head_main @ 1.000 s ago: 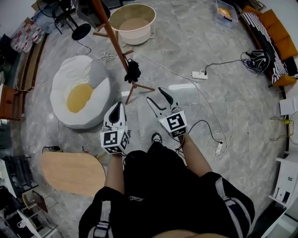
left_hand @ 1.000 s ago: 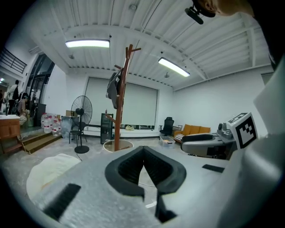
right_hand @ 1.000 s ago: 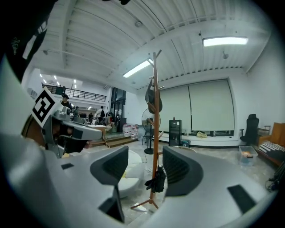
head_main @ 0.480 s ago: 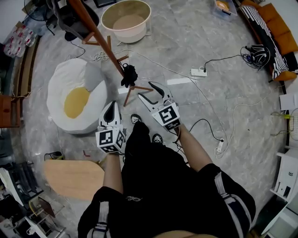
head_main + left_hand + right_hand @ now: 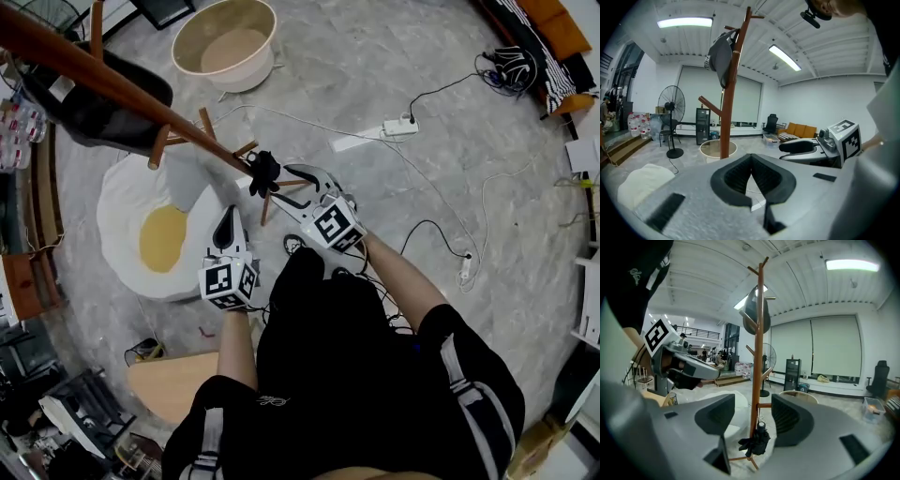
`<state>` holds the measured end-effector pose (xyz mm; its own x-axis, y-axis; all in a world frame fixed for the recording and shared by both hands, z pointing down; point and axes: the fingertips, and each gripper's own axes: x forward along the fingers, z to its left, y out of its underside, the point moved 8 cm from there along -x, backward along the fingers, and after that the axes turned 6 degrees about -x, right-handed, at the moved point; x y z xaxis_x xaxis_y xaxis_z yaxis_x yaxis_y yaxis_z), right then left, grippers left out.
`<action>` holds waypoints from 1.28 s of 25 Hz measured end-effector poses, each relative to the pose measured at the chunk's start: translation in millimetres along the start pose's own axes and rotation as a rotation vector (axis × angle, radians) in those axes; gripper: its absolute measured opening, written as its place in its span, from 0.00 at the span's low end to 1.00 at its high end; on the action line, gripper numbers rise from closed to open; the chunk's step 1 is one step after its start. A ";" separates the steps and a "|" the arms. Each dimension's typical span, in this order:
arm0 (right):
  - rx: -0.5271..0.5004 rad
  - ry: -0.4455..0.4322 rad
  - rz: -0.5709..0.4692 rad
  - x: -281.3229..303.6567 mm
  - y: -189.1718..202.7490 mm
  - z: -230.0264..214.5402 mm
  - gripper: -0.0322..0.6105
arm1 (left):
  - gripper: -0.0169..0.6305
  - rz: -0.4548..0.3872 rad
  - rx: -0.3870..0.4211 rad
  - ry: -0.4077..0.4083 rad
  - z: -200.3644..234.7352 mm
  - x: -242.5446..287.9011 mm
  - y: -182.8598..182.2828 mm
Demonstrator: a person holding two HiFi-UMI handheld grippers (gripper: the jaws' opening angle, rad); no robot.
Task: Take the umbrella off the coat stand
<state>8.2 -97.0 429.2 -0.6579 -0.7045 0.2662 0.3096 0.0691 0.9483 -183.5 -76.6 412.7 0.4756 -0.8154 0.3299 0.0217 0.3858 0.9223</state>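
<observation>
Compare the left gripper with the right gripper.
The left gripper has its jaws together; the right gripper has its jaws apart. In the head view the right gripper is close to the black umbrella low on the coat stand; the left gripper sits farther back. The right gripper view frames the umbrella between its jaws; the left gripper view misses it. Both are empty.

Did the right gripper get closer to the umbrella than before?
Yes. The right gripper moved toward the coat stand; in the head view its open jaws now almost reach the black umbrella.
</observation>
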 end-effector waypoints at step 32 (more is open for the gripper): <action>0.051 -0.185 0.124 127.1 193.7 -10.3 0.48 | 0.04 0.066 -0.071 -0.223 53.1 80.1 141.2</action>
<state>-8.4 -180.5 644.9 -0.7328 -0.5473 0.4043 0.3643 0.1862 0.9125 -189.0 -110.3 580.1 0.2726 -0.8595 0.4324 0.0622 0.4643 0.8835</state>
